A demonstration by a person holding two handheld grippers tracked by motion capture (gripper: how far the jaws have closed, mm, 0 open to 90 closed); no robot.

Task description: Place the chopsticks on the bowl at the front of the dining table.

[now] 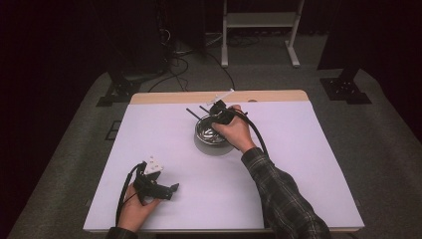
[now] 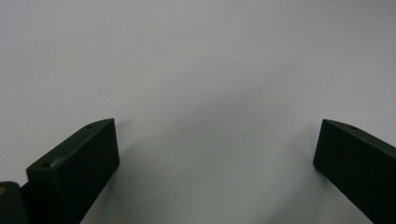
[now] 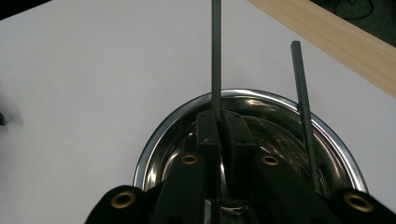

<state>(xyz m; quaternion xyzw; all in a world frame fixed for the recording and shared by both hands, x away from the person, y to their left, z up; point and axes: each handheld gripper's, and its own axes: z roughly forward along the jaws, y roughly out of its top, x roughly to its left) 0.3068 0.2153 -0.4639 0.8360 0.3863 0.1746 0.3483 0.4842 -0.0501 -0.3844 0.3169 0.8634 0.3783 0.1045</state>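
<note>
We begin at the left. The left gripper (image 1: 166,190) rests low over the white table (image 1: 298,164) near its front edge, held in the person's left hand (image 1: 133,206). In the left gripper view its jaws stand wide apart over bare white surface with nothing between them (image 2: 217,154). It is idle and well apart from the work.

Moving to the middle, a steel bowl (image 1: 211,137) sits on the table towards the far side. In the right gripper view its polished rim (image 3: 154,140) curves around the jaws. Two dark chopsticks are in play. One chopstick (image 3: 216,56) is pinched between the pressed-together jaws of the right gripper (image 3: 219,122) and projects past the far rim. The second chopstick (image 3: 303,116) leans on the bowl's rim to the right of the jaws, its lower end inside the bowl, apart from the gripper.

The right hand (image 1: 234,132) holds that gripper above the bowl, pointed towards the wooden strip (image 1: 219,96) at the table's far edge.

We judge the step in hand to be setting the held chopstick into the bowl beside the other. To do it well we recommend tipping the near end down into the bowl, letting the stick come to rest against the rim before the jaws part, and keeping clear of the leaning stick so that it is not knocked out. The bowl is light and may slide if pushed.
</note>
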